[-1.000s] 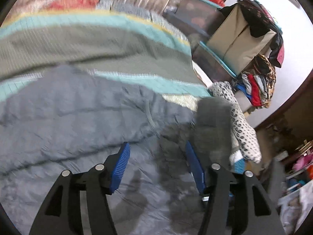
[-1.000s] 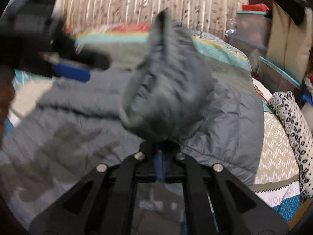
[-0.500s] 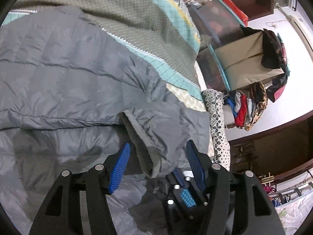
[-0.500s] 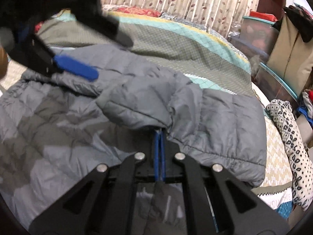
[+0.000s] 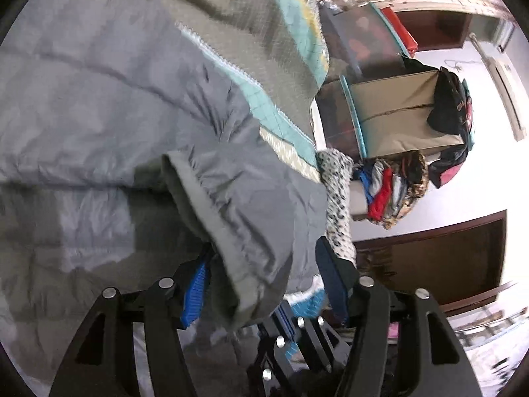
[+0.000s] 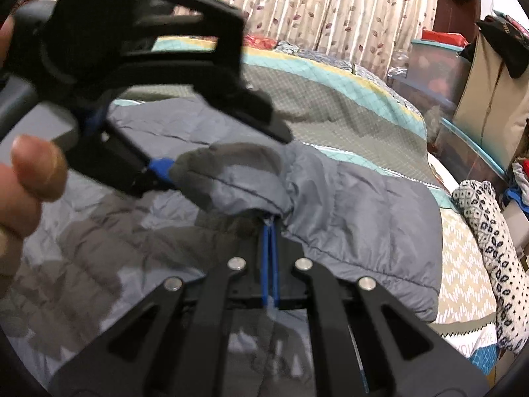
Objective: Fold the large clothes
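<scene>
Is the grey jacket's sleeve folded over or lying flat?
Folded over: the sleeve is bunched atop the jacket, pinched by the right gripper.

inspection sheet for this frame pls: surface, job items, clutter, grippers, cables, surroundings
Surface: bed with striped quilt.
Job's things: grey puffer jacket spread on the quilt, its sleeve lifted at the cuff.
Clutter: patterned black-and-white cloth at the bed's edge.
Grippers: right gripper shut on the sleeve's cuff; left gripper jaws closing, sleeve between them, pads not yet pressing. A hand holds the left gripper.
Cables: nothing seen.
Surroundings: leaf-print curtain behind the bed; plastic storage bins, a beige box with dark clothes draped on it, and a pile of coloured clothes beside the bed.
</scene>
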A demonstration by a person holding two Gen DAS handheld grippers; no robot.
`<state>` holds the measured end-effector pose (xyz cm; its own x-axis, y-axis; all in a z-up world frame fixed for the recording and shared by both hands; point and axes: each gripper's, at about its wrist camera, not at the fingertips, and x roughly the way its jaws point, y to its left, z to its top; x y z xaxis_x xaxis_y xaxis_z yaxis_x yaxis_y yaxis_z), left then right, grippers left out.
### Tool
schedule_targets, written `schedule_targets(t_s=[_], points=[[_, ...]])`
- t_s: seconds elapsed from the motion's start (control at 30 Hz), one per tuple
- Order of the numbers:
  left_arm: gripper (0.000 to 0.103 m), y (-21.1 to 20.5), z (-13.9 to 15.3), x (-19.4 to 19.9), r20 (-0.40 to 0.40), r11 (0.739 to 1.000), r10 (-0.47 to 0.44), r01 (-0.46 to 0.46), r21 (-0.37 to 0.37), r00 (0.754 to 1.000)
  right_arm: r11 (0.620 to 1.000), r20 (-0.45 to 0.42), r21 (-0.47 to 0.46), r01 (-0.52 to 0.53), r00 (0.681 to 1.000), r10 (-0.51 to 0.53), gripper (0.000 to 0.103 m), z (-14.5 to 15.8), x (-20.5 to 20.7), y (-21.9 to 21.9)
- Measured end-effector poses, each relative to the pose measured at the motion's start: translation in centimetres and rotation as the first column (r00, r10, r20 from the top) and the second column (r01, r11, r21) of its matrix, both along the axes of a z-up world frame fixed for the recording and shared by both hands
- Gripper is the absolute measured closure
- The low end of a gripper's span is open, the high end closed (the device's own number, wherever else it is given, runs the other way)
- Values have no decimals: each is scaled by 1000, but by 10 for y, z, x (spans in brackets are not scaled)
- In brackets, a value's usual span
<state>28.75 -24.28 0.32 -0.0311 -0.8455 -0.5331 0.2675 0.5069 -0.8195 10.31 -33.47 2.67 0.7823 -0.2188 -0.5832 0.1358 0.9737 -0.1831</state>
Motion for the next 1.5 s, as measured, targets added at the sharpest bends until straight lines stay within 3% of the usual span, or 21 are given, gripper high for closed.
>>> schedule_targets(t_s=[0.07,0.1,0.13,0.17,0.23,0.43,0.6,0.87,1.03,1.27,1.5], points=[[63,-3,5,3,46,999,0,-1,36,999,1000,-2,10,-1,1000,1,101,2,-1,-1],[67,-3,8,5,66,999,0,-3,54,998,1000,-2,17,1,1000,-1,100,3,-2,-3],[68,-2,10,7,84,998,2,-7,63,996,999,4,37,12,1000,-13,91,5,-6,-7],[70,0,16,10,117,997,7,-16,78,993,998,15,50,30,999,-31,74,7,-9,-12],[70,4,26,17,173,995,13,-31,99,985,994,44,78,74,996,-78,66,11,-20,-24],[70,44,67,61,333,980,92,-144,135,938,967,31,177,185,981,-194,66,14,-34,-70],[70,110,81,102,397,939,212,-299,171,893,945,6,258,202,977,-211,66,12,-19,-89],[70,215,50,124,341,871,374,-453,190,862,913,8,377,154,986,-169,66,26,40,-100],[70,245,22,118,313,856,392,-467,221,865,932,-11,355,71,997,-71,66,28,85,-72],[70,260,-11,116,313,820,414,-499,280,855,890,-194,438,123,980,-40,66,-23,146,-76],[70,257,-43,114,371,796,356,-486,361,858,874,-252,464,144,967,-25,66,-57,166,-79]])
